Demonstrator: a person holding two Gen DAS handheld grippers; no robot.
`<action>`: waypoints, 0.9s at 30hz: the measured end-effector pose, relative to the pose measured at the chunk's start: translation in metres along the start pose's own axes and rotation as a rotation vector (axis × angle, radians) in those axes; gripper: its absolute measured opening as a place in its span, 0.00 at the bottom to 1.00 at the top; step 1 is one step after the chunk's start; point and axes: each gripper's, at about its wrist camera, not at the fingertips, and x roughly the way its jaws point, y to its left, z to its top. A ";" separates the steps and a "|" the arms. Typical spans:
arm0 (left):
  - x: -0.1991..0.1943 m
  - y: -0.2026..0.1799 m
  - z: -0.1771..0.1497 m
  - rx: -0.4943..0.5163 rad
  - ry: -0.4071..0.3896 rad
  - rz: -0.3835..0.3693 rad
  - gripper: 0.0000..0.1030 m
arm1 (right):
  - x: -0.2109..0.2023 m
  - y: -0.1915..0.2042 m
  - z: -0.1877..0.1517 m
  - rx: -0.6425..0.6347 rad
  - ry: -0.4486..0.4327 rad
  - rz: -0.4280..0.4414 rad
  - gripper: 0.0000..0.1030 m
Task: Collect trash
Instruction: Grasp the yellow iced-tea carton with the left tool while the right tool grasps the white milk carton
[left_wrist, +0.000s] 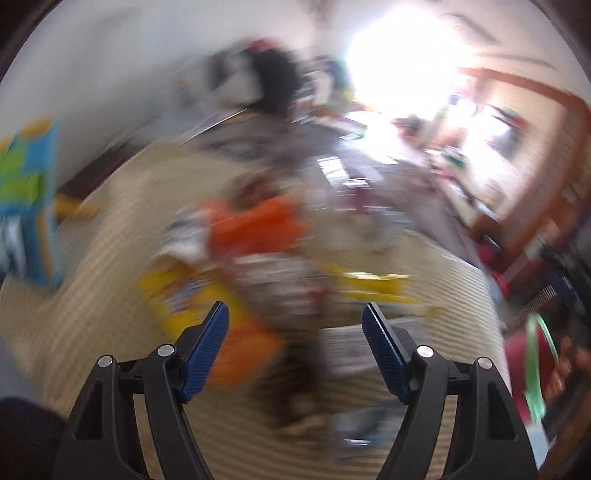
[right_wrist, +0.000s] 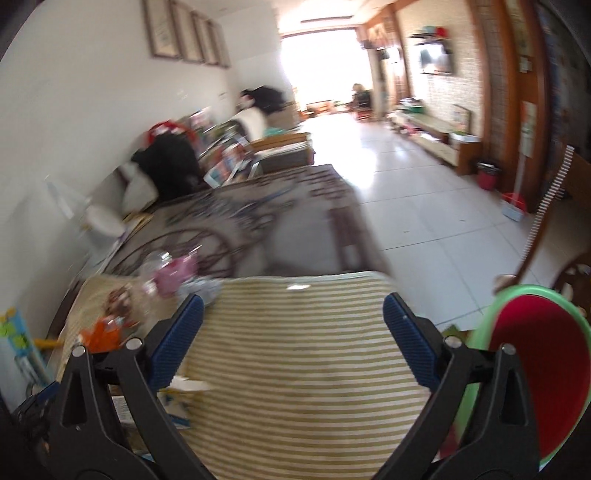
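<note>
The left wrist view is heavily blurred. My left gripper (left_wrist: 295, 317) is open above a striped mat (left_wrist: 92, 295), with nothing between its blue pads. Beyond it lies a pile of trash: an orange wrapper (left_wrist: 255, 225), a yellow package (left_wrist: 177, 291) and another yellow piece (left_wrist: 373, 286). In the right wrist view my right gripper (right_wrist: 293, 310) stands wide open over the striped mat (right_wrist: 295, 369), holding nothing. Loose trash lies along the mat's left side: a pink wrapper (right_wrist: 173, 275), a grey crumpled piece (right_wrist: 203, 290), an orange wrapper (right_wrist: 101, 334) and white paper (right_wrist: 190, 384).
A green-rimmed red bin (right_wrist: 543, 362) stands at the mat's right edge, seen too as the bin's green rim (left_wrist: 535, 369). A dark patterned rug (right_wrist: 258, 221) lies beyond the mat, then tiled floor (right_wrist: 424, 192). Books and black clothes (right_wrist: 173, 166) line the left wall.
</note>
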 end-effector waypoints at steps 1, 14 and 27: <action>0.007 0.019 0.003 -0.056 0.024 0.023 0.69 | 0.004 0.010 -0.001 -0.011 0.012 0.022 0.93; 0.076 0.062 0.024 -0.252 0.166 0.087 0.72 | 0.032 0.049 -0.014 -0.053 0.110 0.104 0.95; 0.060 0.067 0.009 -0.180 0.134 0.000 0.62 | 0.046 0.124 -0.029 -0.271 0.188 0.203 0.95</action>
